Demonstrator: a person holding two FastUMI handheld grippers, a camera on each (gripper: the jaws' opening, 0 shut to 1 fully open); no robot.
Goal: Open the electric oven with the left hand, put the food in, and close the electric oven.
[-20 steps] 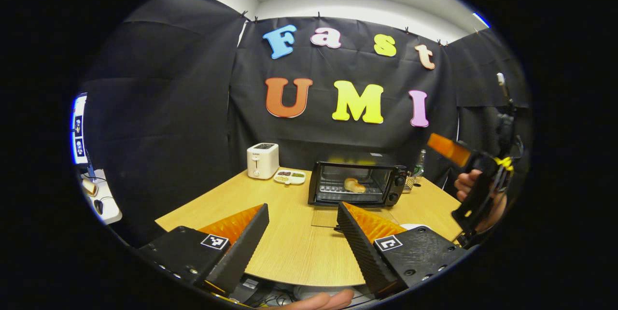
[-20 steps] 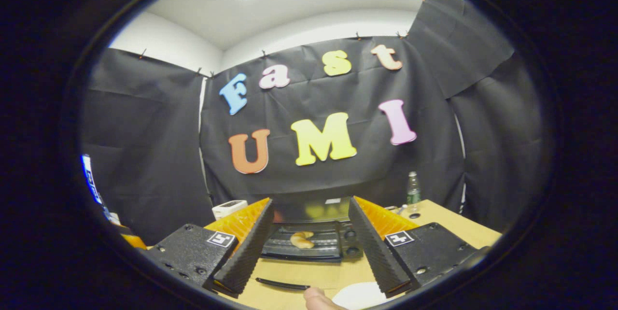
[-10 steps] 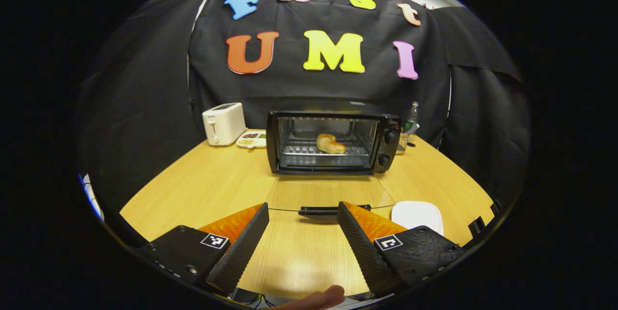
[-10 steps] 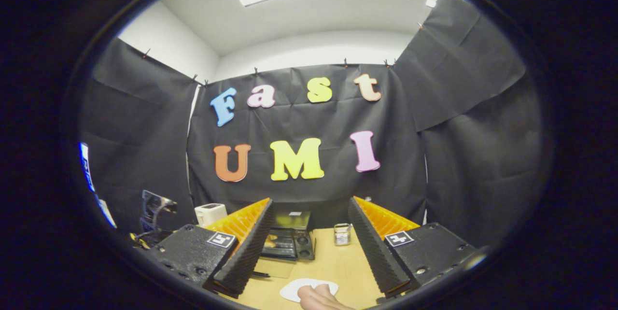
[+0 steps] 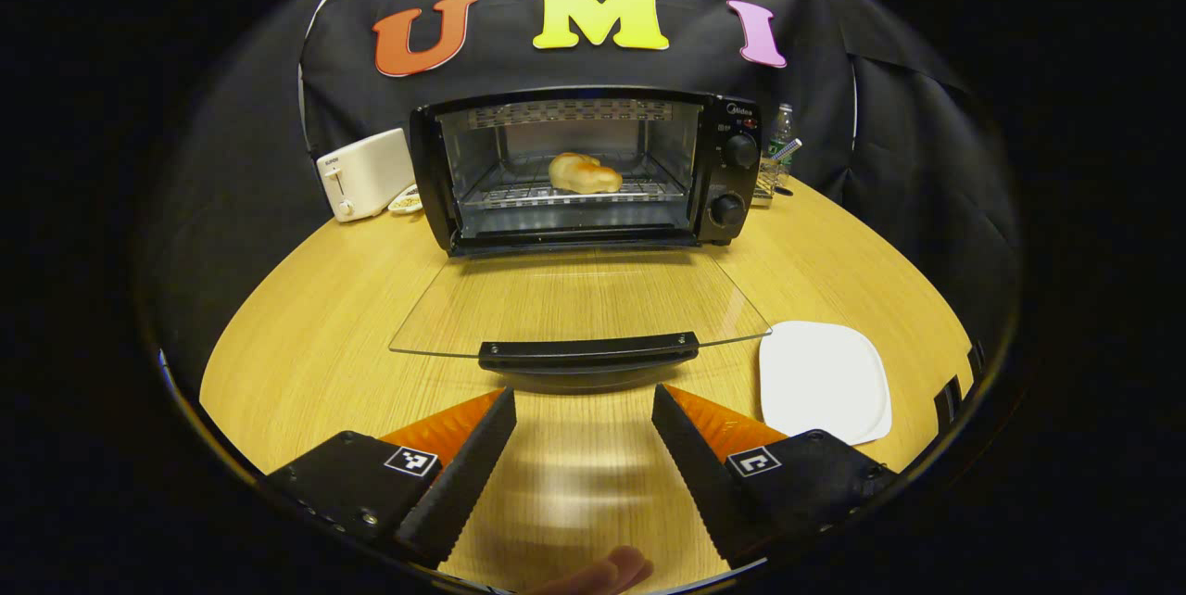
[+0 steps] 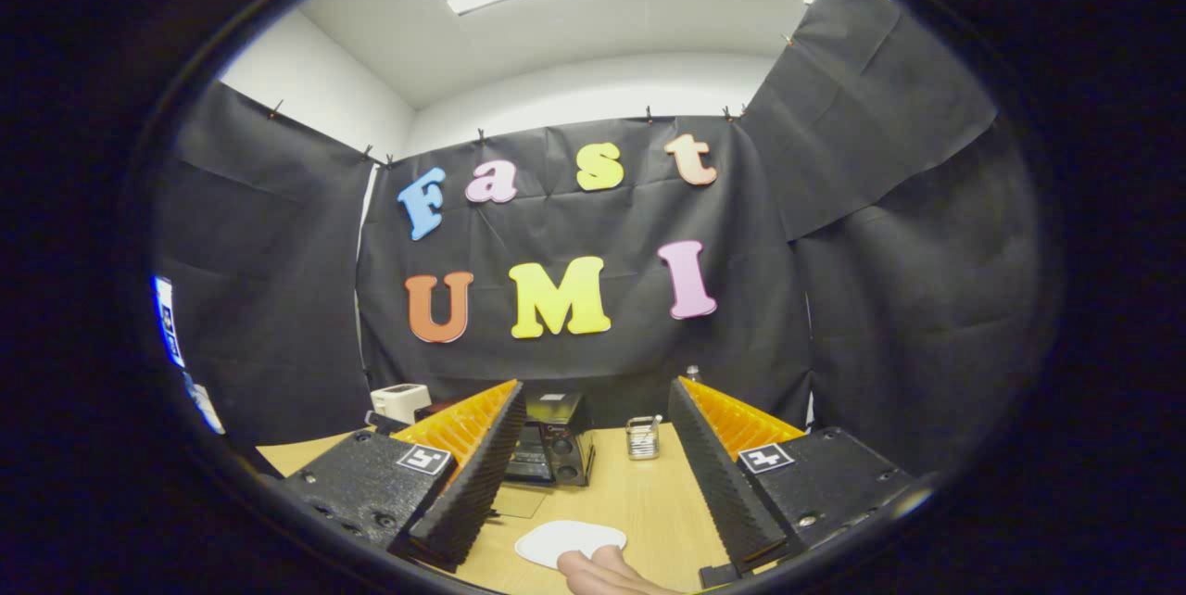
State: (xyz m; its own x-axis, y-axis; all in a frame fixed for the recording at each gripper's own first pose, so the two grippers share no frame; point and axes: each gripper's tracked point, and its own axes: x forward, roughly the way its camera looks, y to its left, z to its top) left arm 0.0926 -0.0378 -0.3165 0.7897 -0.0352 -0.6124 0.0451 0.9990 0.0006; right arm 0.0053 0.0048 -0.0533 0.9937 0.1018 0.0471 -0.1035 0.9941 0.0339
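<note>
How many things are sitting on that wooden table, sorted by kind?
Appliances: 2, a black electric oven with its glass door down and a white toaster.
Dishes: 2, a white square plate and a small snack tray.
Food: 1, a golden bread roll.
Total: 5

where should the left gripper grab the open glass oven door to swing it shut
Best by the black bar handle along the front edge of the clear glass oven door. The door lies flat and open toward the left gripper, whose fingers are spread just short of the handle. Coming straight forward and slightly under the bar should let it lift the door toward the black electric oven, where the bread roll already sits.
</note>
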